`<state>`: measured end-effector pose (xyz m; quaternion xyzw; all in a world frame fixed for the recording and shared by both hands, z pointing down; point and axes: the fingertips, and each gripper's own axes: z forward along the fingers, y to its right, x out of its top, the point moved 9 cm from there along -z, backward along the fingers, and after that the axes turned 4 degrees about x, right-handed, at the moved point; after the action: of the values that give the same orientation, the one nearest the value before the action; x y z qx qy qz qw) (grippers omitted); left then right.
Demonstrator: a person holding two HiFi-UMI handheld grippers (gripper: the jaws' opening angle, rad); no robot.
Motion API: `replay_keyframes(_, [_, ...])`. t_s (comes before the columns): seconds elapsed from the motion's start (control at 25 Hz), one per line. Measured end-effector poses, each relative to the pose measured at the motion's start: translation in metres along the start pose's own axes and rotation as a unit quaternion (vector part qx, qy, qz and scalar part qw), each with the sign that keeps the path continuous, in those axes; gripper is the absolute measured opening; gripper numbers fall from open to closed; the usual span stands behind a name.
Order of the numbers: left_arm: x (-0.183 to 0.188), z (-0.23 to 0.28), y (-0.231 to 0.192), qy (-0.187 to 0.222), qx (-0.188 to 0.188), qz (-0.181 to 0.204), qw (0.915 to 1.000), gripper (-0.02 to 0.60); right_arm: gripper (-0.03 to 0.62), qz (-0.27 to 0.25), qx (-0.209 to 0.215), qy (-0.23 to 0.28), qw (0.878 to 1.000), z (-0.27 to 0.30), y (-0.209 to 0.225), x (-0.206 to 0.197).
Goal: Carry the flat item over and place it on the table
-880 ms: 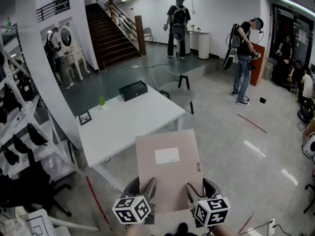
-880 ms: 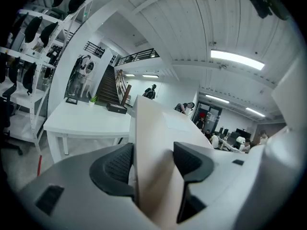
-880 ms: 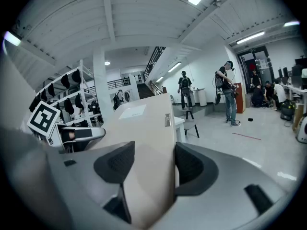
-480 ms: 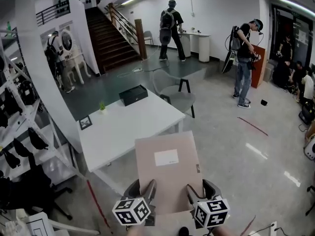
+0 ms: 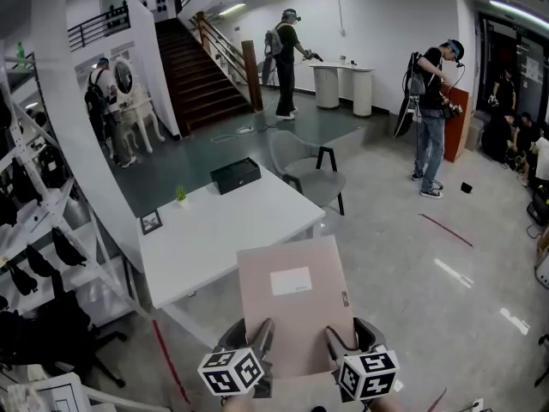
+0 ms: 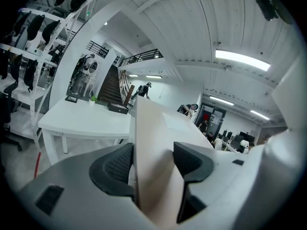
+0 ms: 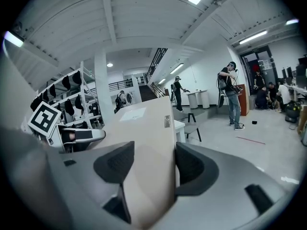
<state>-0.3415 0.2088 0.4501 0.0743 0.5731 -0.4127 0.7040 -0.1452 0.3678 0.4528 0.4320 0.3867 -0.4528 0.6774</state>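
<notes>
Two grippers, left (image 5: 249, 333) and right (image 5: 350, 337), are each clamped on the near edge of the flat beige cardboard folder (image 5: 296, 303) at lower centre of the head view. The folder's long axis runs away from them, toward the white rectangular desk (image 5: 214, 230) ahead at centre left, slightly nearer the left gripper.

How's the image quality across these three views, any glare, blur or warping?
Head view: sharp, evenly lit, fisheye-bowed edges, lamp glare streaks on the floor. Left gripper view: dark round vignette, blown-out ceiling light, folder soft up close. Right gripper view: same vignette, folder's near end blurred.
</notes>
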Motion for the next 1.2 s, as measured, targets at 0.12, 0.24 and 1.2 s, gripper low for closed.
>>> replay_keyframes(0.12, [0.0, 0.006, 0.005, 0.001, 0.004, -0.003, 1.0, 0.267, 0.268, -0.003, 0.003, 0.0, 1.0, 0.003, 0.008, 0.004])
replay_keyframes(0.24, [0.003, 0.014, 0.01, 0.004, 0.008, -0.006, 0.9999, 0.267, 0.267, -0.007, 0.008, 0.003, 1.0, 0.007, 0.017, 0.009])
replay_keyframes(1.2, [0.078, 0.221, -0.041, -0.017, 0.009, -0.008, 0.9998, 0.267, 0.262, 0.011, -0.003, -0.01, 1.0, 0.206, 0.094, 0.076])
